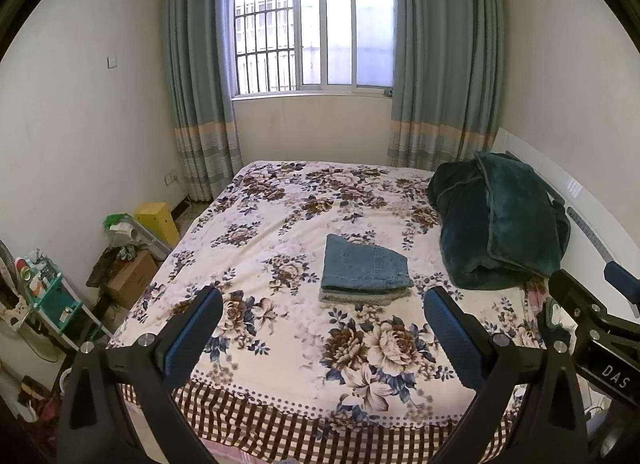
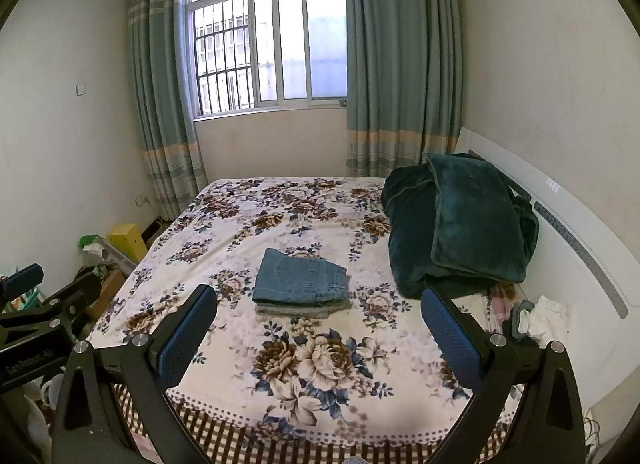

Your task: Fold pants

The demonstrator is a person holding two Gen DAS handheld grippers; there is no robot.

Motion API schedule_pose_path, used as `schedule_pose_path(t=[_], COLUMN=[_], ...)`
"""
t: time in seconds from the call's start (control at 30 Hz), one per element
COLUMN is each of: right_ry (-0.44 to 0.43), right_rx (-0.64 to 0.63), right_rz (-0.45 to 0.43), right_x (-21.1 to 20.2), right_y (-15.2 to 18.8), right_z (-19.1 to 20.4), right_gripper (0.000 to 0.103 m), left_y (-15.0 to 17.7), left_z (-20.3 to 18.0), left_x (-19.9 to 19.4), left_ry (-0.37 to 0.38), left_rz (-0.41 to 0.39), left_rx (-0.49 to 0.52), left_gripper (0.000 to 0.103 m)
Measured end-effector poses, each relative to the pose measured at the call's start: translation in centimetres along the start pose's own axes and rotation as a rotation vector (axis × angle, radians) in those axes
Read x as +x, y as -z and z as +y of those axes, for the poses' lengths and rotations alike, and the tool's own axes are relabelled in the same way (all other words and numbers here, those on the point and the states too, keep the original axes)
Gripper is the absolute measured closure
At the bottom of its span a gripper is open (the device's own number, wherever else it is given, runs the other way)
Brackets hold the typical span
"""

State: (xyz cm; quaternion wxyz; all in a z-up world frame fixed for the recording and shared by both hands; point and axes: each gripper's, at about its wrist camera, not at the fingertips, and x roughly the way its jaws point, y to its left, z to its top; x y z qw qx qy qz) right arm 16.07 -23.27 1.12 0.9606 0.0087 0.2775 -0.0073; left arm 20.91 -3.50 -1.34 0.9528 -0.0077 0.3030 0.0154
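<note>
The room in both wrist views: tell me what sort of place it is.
Almost certainly a home bedroom: a bed with a floral cover fills the room, curtains frame a barred window, and folded jeans lie on the bed beside a green blanket.

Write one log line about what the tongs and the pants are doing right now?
left tongs: open, empty | right tongs: open, empty | jeans: folded, atop gray folded garment on bed

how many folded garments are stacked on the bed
2: blue jeans on top, mid-bed, and a grey garment directly beneath, only its edge showing. More could be hidden under the stack or behind the green blanket.
</note>
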Motion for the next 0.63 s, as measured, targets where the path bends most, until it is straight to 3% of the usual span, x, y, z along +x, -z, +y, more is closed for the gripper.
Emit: schedule_pose_path(t=[0.63], right_ry=[-0.001], right_rx=[0.001], right_rz=[-0.002], right_x=[0.02], right_y=[0.13], right_z=[-0.25], right_gripper=[0.000], left_y=[-0.07], left_z=[-0.14], left_x=[-0.24], left_ry=[0.000], left_rz=[-0.011], left_rx=[0.002], left_gripper=[0.000])
